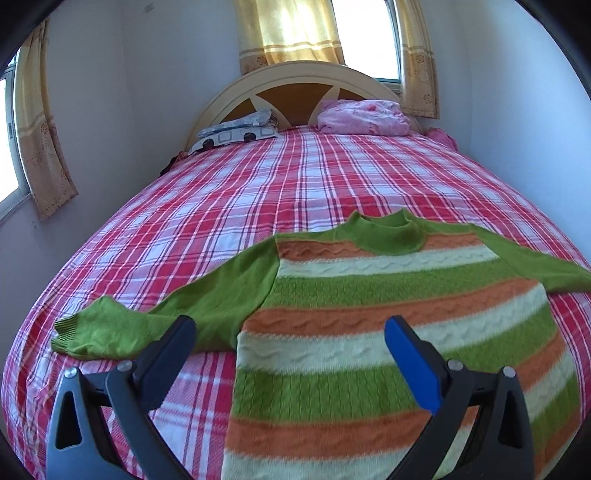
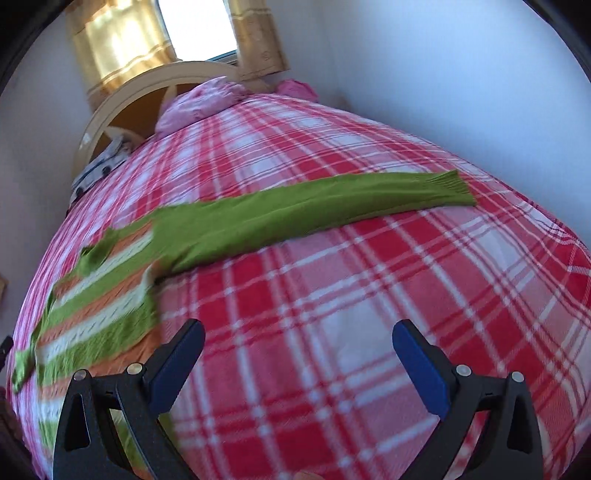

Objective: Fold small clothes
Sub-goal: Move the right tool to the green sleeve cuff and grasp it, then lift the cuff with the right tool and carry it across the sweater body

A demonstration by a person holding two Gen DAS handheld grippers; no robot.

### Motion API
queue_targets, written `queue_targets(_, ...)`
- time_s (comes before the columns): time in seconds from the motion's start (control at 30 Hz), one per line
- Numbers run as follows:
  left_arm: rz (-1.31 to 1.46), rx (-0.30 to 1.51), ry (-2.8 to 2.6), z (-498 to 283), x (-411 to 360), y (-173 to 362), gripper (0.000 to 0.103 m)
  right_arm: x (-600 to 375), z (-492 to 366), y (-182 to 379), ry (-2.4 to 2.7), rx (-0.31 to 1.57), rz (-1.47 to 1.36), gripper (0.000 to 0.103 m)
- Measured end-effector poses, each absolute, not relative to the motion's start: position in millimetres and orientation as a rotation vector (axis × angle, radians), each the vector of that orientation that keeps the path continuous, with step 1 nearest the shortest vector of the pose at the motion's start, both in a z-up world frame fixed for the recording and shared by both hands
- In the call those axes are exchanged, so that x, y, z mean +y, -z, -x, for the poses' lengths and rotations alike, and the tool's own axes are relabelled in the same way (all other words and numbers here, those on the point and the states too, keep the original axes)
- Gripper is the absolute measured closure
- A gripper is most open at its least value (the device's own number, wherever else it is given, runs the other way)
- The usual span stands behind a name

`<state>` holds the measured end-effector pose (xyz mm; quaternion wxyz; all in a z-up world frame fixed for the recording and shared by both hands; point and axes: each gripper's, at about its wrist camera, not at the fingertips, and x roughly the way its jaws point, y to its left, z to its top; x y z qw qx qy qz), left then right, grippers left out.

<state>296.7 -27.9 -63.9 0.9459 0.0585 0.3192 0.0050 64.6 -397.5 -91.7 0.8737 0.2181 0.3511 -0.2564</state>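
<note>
A small knitted sweater [image 1: 388,314] with green, orange and cream stripes lies flat, front up, on the red plaid bed [image 1: 258,192]. Its green sleeves spread out to each side. My left gripper [image 1: 290,332] is open and empty, above the sweater's left side, near the left sleeve [image 1: 155,321]. In the right wrist view the sweater body [image 2: 96,306] is at the left and its right sleeve [image 2: 314,210] stretches across the bed [image 2: 369,314]. My right gripper [image 2: 299,336] is open and empty over bare bedsheet, to the right of the sweater body and nearer than the sleeve.
At the bed's head stand a cream headboard [image 1: 295,77], a patterned pillow [image 1: 240,129] and a pink bundle [image 1: 364,116]. White walls flank the bed on both sides. Yellow curtains [image 1: 291,33] hang at the windows.
</note>
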Motion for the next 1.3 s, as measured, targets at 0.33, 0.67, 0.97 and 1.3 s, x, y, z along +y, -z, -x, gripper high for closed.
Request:
queue_targets(0.33, -0.071, 0.706, -0.100, -349, -19, 96, 0.000, -537, -59, 117, 0.611, 0.642, -0.829, 0.032)
queue_targets(0.67, -0.088, 0.743, -0.118, -365, -24, 117, 0.000, -612, -56, 129, 0.711, 0.539, -0.998, 0.057)
queue_targets(0.97, -0.108, 0.802, -0.121, -376, -25, 129, 0.000, -644, -70, 136, 0.739, 0.494, -1.050, 0.094)
queue_targets(1.3, -0.062, 0.761, -0.100, -363, -20, 114, 0.000, -598, -96, 70, 0.624, 0.459, -0.846, 0.095)
